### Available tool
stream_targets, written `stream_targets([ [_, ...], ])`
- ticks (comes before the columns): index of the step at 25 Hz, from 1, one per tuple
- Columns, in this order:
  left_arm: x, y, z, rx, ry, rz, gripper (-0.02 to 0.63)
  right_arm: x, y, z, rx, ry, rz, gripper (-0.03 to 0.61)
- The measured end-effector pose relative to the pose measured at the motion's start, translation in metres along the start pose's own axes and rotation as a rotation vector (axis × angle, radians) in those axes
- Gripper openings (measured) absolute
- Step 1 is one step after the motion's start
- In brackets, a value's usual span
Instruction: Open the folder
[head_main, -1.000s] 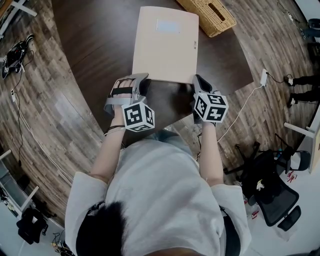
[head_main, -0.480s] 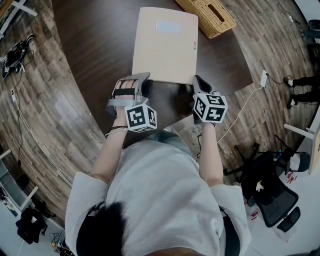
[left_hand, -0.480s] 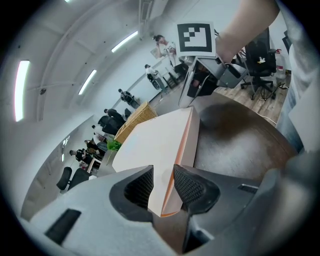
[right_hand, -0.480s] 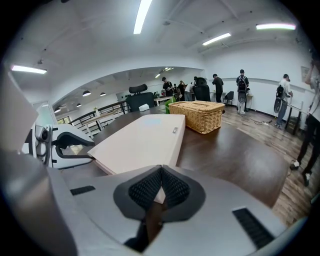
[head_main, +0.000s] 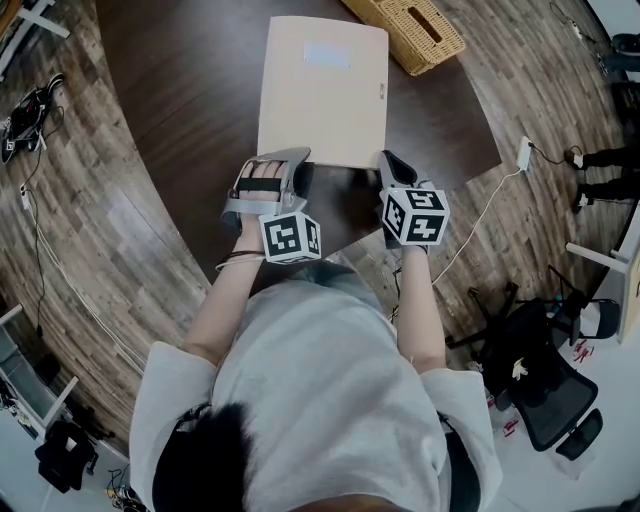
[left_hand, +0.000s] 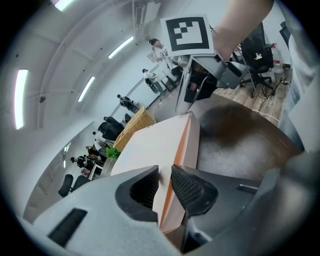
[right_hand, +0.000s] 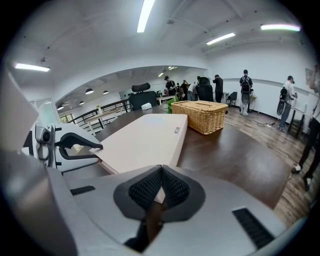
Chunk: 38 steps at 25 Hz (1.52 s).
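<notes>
The folder (head_main: 322, 95) lies shut and flat on the bench (head_main: 180, 100); the left tongs (left_hand: 165, 177), at its near left corner, have just been closing and stand narrowly apart with its edge between them. They should bite only the cover (left_hand: 150, 145) above the orange seam (left_hand: 186, 142) before lifting, I judge, while the right tongs (right_hand: 160, 175), closed tip to tip at the folder's near right corner, hold the rest down.
</notes>
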<state>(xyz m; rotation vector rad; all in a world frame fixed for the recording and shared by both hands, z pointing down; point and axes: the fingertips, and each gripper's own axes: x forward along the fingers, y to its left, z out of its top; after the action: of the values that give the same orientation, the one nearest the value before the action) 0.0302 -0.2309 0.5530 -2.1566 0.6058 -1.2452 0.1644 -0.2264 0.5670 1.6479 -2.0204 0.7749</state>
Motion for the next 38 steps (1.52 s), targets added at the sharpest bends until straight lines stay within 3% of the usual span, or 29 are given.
stream_targets([
  [3,0.000,-0.001,0.000,-0.055,-0.013,-0.014,0.072,-0.001,-0.001,0.000,0.014,-0.002,0.006,0.011],
  [10,-0.004,0.006,0.000,-0.346,-0.104,-0.050,0.066,0.000,0.000,0.000,-0.018,0.023,0.000,0.011],
  [14,-0.007,0.013,0.000,-0.472,-0.157,-0.060,0.066,0.002,0.001,0.001,-0.041,0.034,-0.007,0.011],
  [21,-0.011,0.019,0.002,-0.628,-0.204,-0.069,0.066,0.001,0.000,0.001,-0.002,0.028,0.019,0.011],
  [27,-0.011,0.023,0.002,-0.694,-0.226,-0.069,0.066,0.003,0.000,0.001,0.007,0.020,0.023,0.011],
  [29,-0.012,0.025,0.001,-0.729,-0.235,-0.059,0.066,0.003,-0.001,0.000,0.012,0.020,0.026,0.011],
  [33,-0.025,0.057,-0.005,-0.893,-0.304,0.017,0.030,0.002,-0.001,-0.001,0.008,0.022,0.032,0.011],
  [38,-0.042,0.072,-0.015,-1.004,-0.334,0.060,0.031,0.002,-0.003,-0.001,0.003,0.029,0.029,0.011],
])
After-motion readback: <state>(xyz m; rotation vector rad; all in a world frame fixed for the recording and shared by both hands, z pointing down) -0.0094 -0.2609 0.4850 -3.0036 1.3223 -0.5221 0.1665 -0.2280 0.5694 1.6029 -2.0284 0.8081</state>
